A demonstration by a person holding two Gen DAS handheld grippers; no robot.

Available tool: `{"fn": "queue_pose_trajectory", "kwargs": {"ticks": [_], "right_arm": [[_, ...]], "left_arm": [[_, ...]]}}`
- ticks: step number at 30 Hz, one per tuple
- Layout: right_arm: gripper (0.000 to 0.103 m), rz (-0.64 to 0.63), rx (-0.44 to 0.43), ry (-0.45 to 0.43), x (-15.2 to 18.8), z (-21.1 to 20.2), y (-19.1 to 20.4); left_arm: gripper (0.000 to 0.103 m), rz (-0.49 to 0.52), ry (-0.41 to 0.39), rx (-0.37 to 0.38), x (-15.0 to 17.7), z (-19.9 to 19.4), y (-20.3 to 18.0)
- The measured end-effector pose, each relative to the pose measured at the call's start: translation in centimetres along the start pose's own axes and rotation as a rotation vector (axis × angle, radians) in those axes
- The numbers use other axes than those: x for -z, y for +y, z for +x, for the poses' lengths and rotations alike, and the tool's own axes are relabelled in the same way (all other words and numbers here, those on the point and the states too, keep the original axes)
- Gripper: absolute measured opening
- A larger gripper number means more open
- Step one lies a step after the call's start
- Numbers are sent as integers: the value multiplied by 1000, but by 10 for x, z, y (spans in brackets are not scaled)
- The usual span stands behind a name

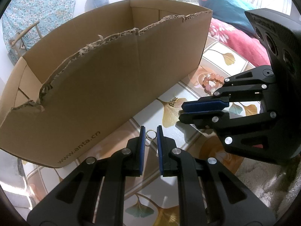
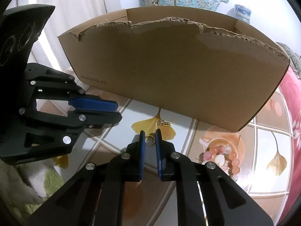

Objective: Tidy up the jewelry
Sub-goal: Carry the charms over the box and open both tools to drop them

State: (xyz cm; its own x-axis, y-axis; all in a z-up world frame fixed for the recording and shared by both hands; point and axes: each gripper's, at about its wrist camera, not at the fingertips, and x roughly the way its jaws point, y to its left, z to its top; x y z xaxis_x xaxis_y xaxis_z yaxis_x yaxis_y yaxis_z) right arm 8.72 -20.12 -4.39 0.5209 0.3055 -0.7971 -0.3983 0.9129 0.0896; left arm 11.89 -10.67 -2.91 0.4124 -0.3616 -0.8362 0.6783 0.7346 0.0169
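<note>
A small gold ring lies on the patterned tabletop between my left gripper's (image 1: 151,130) open blue pads, seen in the left wrist view (image 1: 151,134). In the right wrist view the ring (image 2: 150,140) sits between my right gripper's (image 2: 150,133) open pads. A gold chain (image 1: 173,101) (image 2: 164,122) lies on a yellow leaf print in front of the cardboard box (image 1: 97,86) (image 2: 169,71). A pink bead bracelet (image 1: 210,82) (image 2: 225,157) lies to the right. Each gripper shows in the other's view, the right one (image 1: 183,111) and the left one (image 2: 117,111), with jaws slightly apart.
The open box has a torn front rim and stands at the back of the table. A red blanket (image 1: 240,43) lies to the right. A fluffy green-white mat (image 2: 37,184) lies at the table's near edge.
</note>
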Motion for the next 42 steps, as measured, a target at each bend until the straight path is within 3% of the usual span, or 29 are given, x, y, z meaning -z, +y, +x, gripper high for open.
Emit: {"fn": "queue_pose_trajectory", "kwargs": {"ticks": [12, 18, 22, 25, 29, 35, 37, 38, 42], "right_arm": [[11, 27, 1, -65, 2, -36, -9], [11, 74, -65, -194, -26, -82, -14], [11, 59, -86, -281, -58, -95, -17], [11, 69, -100, -278, -87, -84, -31], [11, 105, -117, -190, -123, -45, -42], [11, 131, -55, -85, -143, -4, -43], [12, 144, -45, -74, -144, 2, -44], [12, 152, -47, -72, -144, 4, -46], [25, 185, -50, -91, -141, 1, -47]], "left_arm": [[11, -4, -45, 7, -5, -29, 1], [11, -12, -197, 6, -30, -84, 13], [11, -24, -256, -3, -52, -100, 30], [11, -60, -227, -5, -70, -87, 47], [11, -141, -151, 36, -85, -62, 74], [11, -211, -54, 79, -83, -38, 92], [15, -232, -31, 76, -82, -31, 94], [23, -238, -25, 72, -81, -29, 95], [39, -251, -39, 37, -80, -30, 96]]}}
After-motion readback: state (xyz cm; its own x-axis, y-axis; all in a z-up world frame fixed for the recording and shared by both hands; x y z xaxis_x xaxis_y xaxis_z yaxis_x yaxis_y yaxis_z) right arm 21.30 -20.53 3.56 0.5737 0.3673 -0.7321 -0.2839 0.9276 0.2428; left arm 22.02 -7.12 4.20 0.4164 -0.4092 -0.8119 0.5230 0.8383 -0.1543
